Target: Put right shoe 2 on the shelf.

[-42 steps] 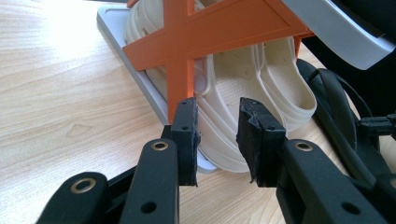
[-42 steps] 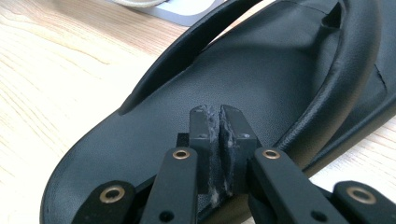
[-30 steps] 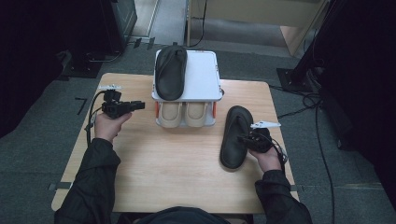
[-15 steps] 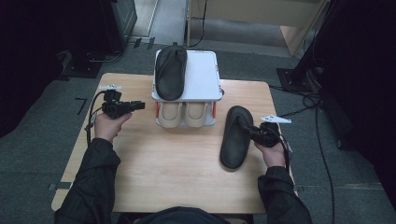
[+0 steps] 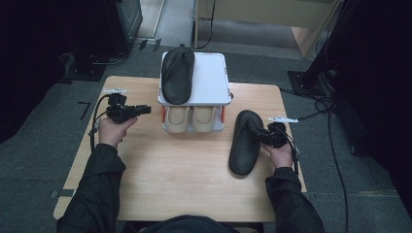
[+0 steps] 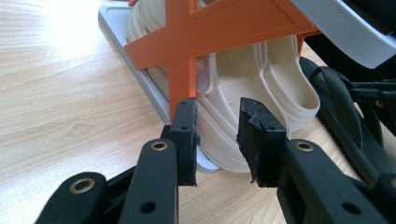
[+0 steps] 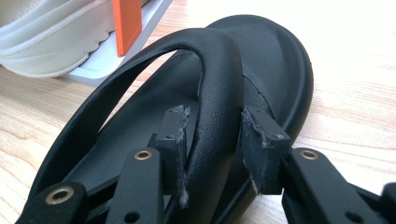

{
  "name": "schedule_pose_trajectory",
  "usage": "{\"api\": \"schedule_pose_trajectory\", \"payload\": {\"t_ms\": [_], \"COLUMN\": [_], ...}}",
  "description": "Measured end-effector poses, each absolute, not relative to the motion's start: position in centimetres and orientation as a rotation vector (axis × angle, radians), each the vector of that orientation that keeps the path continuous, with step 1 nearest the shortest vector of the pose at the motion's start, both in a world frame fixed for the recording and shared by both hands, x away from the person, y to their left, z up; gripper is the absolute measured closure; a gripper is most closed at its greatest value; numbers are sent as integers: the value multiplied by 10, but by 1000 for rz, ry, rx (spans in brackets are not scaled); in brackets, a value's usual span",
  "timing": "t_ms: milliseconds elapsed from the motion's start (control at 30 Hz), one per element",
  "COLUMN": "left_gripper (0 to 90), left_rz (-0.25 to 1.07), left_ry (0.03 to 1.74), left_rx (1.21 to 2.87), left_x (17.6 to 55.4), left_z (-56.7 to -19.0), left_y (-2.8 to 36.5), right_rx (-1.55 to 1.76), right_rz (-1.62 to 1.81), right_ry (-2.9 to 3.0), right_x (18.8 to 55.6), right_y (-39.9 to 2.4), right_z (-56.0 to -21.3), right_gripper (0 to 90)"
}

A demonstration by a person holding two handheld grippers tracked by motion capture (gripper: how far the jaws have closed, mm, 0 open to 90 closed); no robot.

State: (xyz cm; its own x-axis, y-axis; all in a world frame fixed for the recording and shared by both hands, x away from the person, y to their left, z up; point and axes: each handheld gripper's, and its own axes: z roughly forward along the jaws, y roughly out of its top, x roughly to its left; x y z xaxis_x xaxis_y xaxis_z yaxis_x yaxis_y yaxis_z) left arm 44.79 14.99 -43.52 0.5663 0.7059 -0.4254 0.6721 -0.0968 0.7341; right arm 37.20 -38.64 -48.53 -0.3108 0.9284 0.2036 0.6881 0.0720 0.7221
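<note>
A: Count so far: two black flip-flops, one flat on the wooden table [image 5: 160,179], one on top of the two-tier shoe rack [image 5: 214,80], plus a pair of cream clogs [image 5: 191,118] on the lower shelf. Grey carpet all round.

B: And the table flip-flop [image 5: 244,141]?

A: Right of the rack, long axis running away from the person. The right gripper [image 5: 263,138] has just been opening; its pads now straddle the strap without pressing. The left gripper [image 5: 144,109] is partly open, empty, aimed at the rack.

Right claw [image 7: 212,140] jaws just opening; left claw [image 6: 217,140] parted, empty.
</note>
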Motion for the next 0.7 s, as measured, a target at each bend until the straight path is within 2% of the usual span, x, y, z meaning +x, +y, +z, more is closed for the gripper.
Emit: {"api": "schedule_pose_trajectory", "payload": {"t_ms": [167,400,700], "left_gripper": [678,677,677], "left_rz": [41,41,44], "left_ry": [1133,1137,1131], "left_rx": [1807,1809,1806], "left_x": [449,449,448], "left_z": [-437,-437,-435], "left_y": [151,152,150], "right_rx": [1631,1637,1704], "right_rz": [1089,1063,1020], "right_ry": [2061,2070,2058], "right_x": [379,382,381], "right_y": [-385,-380,-376], "right_z": [-491,-488,-480], "right_gripper": [617,702,706]}}
